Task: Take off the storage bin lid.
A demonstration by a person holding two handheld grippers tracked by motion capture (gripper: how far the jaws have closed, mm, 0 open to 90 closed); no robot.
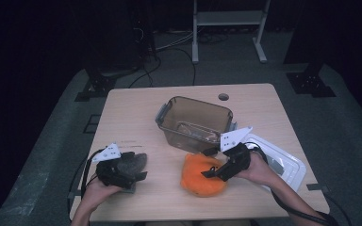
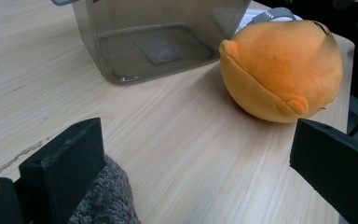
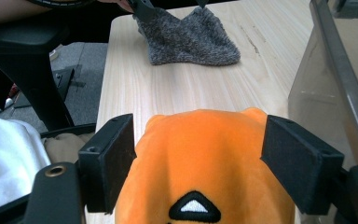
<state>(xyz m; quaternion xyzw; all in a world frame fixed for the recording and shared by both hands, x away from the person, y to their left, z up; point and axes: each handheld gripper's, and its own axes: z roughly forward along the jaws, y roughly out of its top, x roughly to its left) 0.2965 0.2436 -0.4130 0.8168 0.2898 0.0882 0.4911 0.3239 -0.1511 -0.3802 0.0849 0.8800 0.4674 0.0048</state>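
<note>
Straddling orange plush toy [image 3: 205, 168], right gripper [image 3: 198, 163]

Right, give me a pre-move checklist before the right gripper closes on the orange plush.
1. Plush between the right gripper jaws: ok, one jaw on each side.
2. Jaws open enough to take it: ok, both stand at its sides, though whether they already press it cannot be told.
3. Plush free of the bin: ok, it lies on the table just in front of it.
4. Bin open to receive: ok, no lid on it; the white lid lies to the right.
5. Left gripper out of the way: ok, open, at the grey cloth on the far side.
</note>
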